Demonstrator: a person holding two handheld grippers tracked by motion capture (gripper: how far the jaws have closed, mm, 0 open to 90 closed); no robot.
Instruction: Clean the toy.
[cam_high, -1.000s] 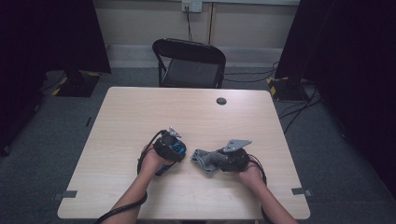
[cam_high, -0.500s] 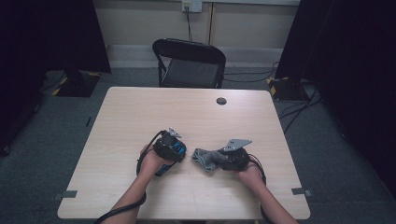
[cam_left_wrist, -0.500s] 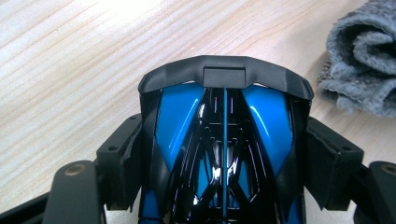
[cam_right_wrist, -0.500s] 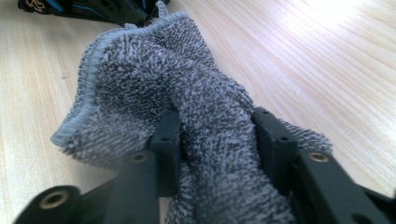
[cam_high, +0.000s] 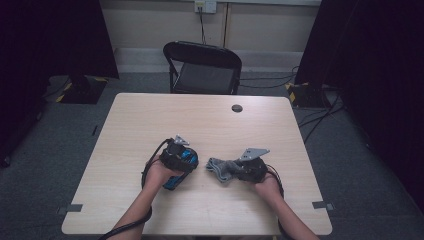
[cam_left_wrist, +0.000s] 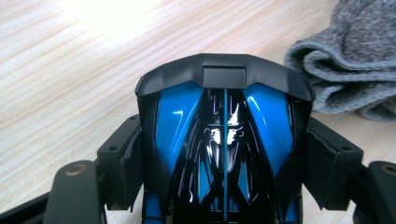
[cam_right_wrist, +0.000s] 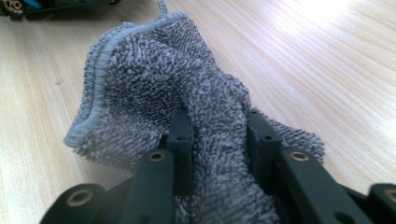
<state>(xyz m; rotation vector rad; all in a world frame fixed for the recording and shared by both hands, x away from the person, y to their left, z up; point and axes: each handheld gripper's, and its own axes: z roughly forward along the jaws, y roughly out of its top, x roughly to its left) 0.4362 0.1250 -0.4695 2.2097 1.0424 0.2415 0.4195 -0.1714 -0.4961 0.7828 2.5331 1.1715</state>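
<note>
Chair (cam_high: 202, 67) beyond table (cam_high: 150, 120), grey cloth (cam_high: 220, 167) near gripper (cam_high: 231, 171).

Recording studio or lab, black curtains (cam_high: 60, 40), bare wooden table (cam_high: 150, 120), folding chair (cam_high: 202, 67), floor cables (cam_high: 320, 117)

black claws (cam_right_wrist: 218, 140), trailing cables

Both forearms enter from the bottom edge of the high view. The left tool (cam_high: 186, 159) sits left of centre, its jaws clamped on a blue-and-black object. The right tool (cam_high: 231, 169), lower centre, has just been closing its jaws, cloth bunched between them.
</note>
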